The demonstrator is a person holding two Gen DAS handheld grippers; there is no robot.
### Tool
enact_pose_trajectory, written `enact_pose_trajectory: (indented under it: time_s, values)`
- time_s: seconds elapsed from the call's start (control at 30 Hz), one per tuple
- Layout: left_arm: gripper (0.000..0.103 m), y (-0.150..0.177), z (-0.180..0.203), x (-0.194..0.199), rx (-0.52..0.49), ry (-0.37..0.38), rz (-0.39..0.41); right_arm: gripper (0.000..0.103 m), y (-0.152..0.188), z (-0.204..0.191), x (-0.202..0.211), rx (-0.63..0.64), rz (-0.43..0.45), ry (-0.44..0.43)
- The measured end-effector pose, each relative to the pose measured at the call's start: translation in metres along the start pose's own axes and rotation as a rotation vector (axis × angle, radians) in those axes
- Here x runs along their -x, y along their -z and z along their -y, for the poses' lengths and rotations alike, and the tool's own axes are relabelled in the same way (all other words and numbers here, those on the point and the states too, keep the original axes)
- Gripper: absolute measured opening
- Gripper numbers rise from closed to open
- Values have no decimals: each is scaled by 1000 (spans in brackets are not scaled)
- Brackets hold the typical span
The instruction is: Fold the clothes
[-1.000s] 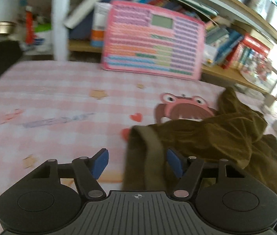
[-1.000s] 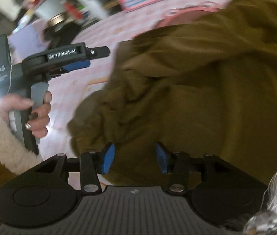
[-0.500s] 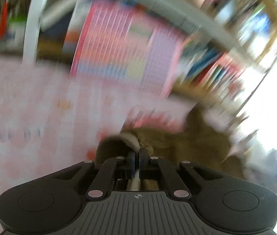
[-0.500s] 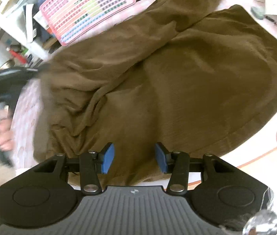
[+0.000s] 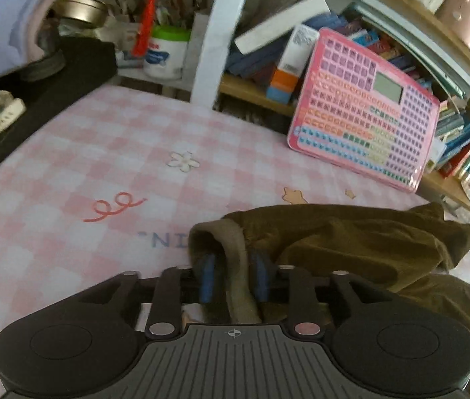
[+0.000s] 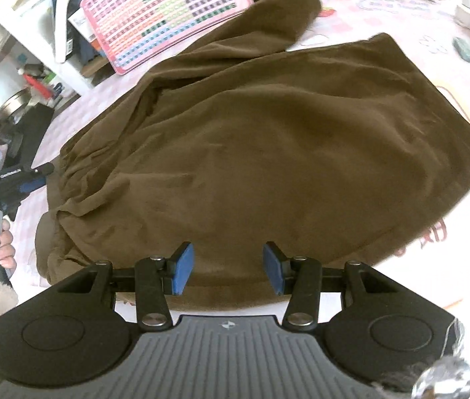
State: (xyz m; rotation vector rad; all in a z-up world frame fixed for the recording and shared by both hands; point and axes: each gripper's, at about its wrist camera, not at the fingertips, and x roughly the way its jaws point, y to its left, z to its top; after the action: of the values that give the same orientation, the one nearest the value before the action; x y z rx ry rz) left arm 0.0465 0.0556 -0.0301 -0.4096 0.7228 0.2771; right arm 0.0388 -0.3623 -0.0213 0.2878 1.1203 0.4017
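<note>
We see the left gripper [image 5: 231,277] jaws just reopening, brown garment [image 6: 268,139] hem between them; right gripper [image 6: 228,267] jaws apart over its near edge on the bed [image 5: 102,166].

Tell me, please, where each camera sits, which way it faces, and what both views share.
Left wrist: sits on the left tongs, faces down and forward over the pink sheet to the shelves; its blue pads flank the trousers' waistband, jaws just reopened.
Right wrist: sits on the right tongs, faces down over the spread trousers; open pads hang over the waistband. At left: the left tongs, a hand, a fleece sleeve.
Shared: trousers, sheet, pink keyboard toy.
</note>
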Motion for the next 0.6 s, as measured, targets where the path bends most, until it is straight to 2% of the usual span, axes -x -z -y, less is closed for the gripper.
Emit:
enact_pose_trajectory:
  time_s: [0.23,0.37,0.6]
  values:
    - [32,17,-14,43,73,-30,40,46,-23,4,-8,59,8,-7]
    - [32,34,-12,67,87,-42,52,46,-30,14,-12,123,28,33]
    - [32,57,-7,90,107,-121,36,50,-45,40,-12,220,82,115]
